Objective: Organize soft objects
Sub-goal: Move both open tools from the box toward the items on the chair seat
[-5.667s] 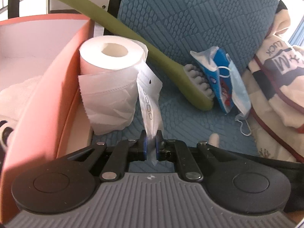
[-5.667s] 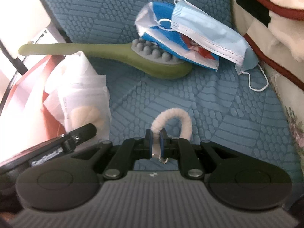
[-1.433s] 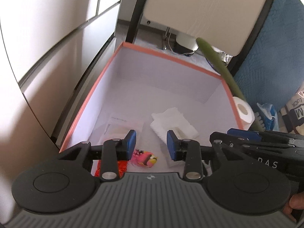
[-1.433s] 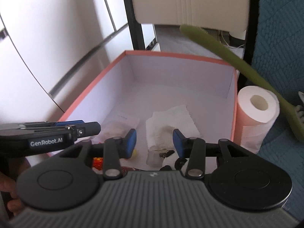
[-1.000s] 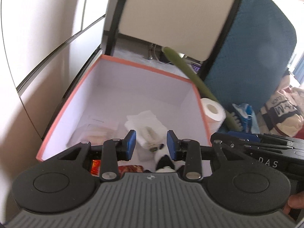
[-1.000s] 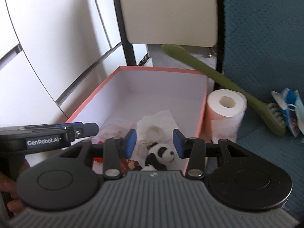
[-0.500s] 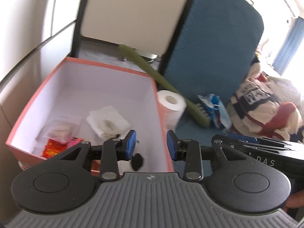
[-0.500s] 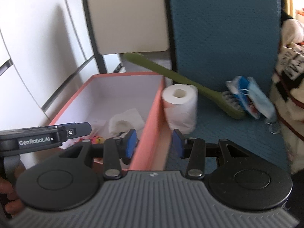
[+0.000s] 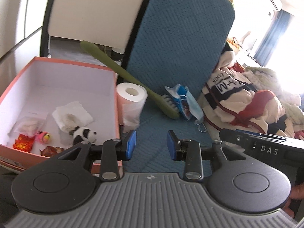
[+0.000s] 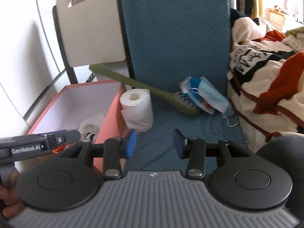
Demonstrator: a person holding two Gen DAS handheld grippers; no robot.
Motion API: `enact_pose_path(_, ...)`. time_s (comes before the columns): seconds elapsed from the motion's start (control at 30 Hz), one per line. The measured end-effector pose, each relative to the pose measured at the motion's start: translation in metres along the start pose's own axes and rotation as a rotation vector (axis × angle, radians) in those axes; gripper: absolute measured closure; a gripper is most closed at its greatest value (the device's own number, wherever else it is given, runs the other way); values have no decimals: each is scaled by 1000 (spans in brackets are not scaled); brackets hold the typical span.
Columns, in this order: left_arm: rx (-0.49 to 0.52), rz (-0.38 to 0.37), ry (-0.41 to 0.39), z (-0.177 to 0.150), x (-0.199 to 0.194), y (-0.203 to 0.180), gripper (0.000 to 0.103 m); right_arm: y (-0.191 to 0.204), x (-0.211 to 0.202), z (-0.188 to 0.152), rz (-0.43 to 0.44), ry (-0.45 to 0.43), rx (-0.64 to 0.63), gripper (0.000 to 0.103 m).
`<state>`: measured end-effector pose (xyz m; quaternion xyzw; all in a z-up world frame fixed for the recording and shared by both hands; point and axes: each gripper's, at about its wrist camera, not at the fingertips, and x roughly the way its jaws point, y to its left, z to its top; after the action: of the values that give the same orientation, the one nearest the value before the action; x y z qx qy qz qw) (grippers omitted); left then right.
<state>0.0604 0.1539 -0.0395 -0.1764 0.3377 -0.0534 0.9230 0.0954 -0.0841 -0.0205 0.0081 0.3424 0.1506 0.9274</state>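
Observation:
An orange box [image 9: 116,98] stands left of the blue seat; it also shows in the right wrist view [image 10: 112,110]. Inside lie a panda plush [image 9: 83,133], a white tissue bundle [image 9: 72,116], a clear bag of pads [image 9: 28,126] and small snack packets [image 9: 22,142]. A toilet roll [image 9: 132,102] [image 10: 136,106] stands on the seat against the box. A blue face mask [image 9: 191,104] [image 10: 212,95] lies on a blue wipes pack [image 10: 191,89]. My left gripper [image 9: 151,145] and right gripper [image 10: 154,145] are both open and empty, above the seat's front.
A green long-handled brush [image 9: 133,79] [image 10: 152,93] leans across the seat behind the roll. A heap of cream, red and black clothing [image 9: 243,98] [image 10: 266,87] fills the right side. The blue seat back [image 9: 180,38] rises behind. A white chair back [image 10: 89,28] stands behind the box.
Both grippers let go of the bag and the panda into the box, then pulled back and swung right, away from the box toward the seat. Both now stand open.

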Motion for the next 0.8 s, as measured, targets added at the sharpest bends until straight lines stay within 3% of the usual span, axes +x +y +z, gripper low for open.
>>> enact_pose_path(0.53, 11, -41, 9, 0, 16, -47, 62, -45, -11, -5, -37, -39, 32, 58)
enact_pose_path(0.8, 5, -32, 34, -9, 47, -70, 62, -87, 3, -16, -81, -37, 23, 58)
